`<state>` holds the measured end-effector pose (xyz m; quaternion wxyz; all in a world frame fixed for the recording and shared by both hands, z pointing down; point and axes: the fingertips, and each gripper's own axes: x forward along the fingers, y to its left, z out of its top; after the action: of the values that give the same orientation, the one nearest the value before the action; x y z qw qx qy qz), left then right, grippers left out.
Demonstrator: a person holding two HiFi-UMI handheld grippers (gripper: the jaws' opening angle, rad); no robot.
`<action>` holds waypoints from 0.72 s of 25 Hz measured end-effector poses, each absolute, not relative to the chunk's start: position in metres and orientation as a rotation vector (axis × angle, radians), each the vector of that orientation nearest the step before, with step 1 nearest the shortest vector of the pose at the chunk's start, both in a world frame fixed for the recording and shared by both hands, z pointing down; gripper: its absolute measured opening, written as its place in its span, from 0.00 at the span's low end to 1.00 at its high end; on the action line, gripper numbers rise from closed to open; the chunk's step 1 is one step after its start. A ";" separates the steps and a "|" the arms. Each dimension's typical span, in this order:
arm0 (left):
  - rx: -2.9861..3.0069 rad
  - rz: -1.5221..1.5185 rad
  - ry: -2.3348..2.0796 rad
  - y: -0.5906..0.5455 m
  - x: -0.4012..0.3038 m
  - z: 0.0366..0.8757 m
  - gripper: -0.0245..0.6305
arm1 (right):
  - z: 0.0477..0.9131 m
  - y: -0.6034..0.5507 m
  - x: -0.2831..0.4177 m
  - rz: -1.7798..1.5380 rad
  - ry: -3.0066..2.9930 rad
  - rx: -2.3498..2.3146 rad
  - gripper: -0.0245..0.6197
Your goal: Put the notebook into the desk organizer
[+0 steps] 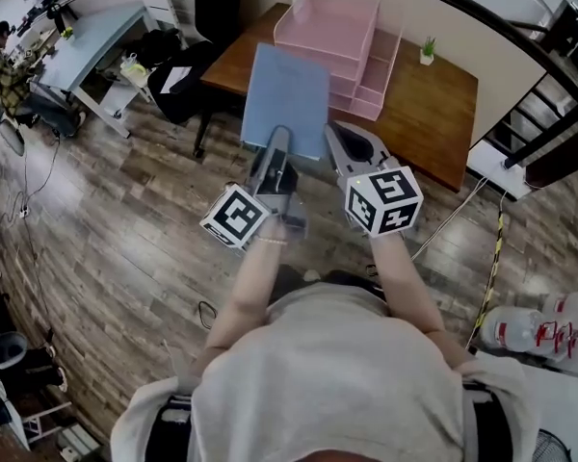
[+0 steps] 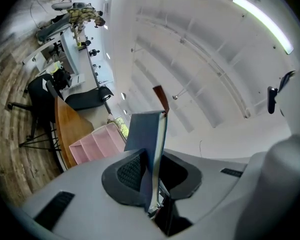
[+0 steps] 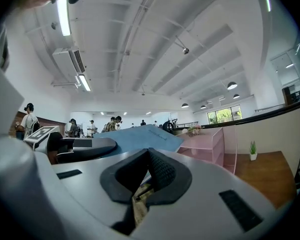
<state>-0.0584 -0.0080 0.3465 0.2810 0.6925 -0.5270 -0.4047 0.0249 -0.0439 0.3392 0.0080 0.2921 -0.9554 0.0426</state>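
My left gripper [image 1: 277, 150] is shut on the near edge of a blue notebook [image 1: 285, 96], which it holds out flat above the floor in front of the desk. In the left gripper view the notebook [image 2: 142, 129] stands edge-on between the pads of the left gripper [image 2: 152, 159]. The pink desk organizer [image 1: 332, 37] sits on the wooden desk [image 1: 429, 114] just beyond the notebook's far edge. My right gripper [image 1: 352, 147] hovers beside the left one, to the right of the notebook, shut on nothing. The right gripper [image 3: 149, 156] faces the organizer [image 3: 210, 144], with the notebook [image 3: 135, 136] to its left.
A small potted plant [image 1: 428, 50] stands on the desk right of the organizer. A black office chair [image 1: 178, 80] is at the desk's left end. A dark railing [image 1: 549, 114] runs along the right. Water bottles [image 1: 539, 330] lie on the floor at lower right.
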 end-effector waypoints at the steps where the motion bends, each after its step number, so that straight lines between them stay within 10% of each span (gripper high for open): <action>1: 1.849 -1.080 -1.414 -0.013 -0.059 0.348 0.15 | 0.339 -0.048 0.024 0.134 -2.989 0.908 0.05; 18: 1.827 -1.091 -1.275 -0.104 -0.074 0.355 0.15 | 0.357 -0.134 0.014 0.232 -2.955 1.005 0.05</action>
<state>-0.0742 -0.1039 0.3553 0.3247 0.6966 -0.4861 -0.4159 0.0138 -0.1337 0.3565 0.0059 0.3213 -0.9441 0.0743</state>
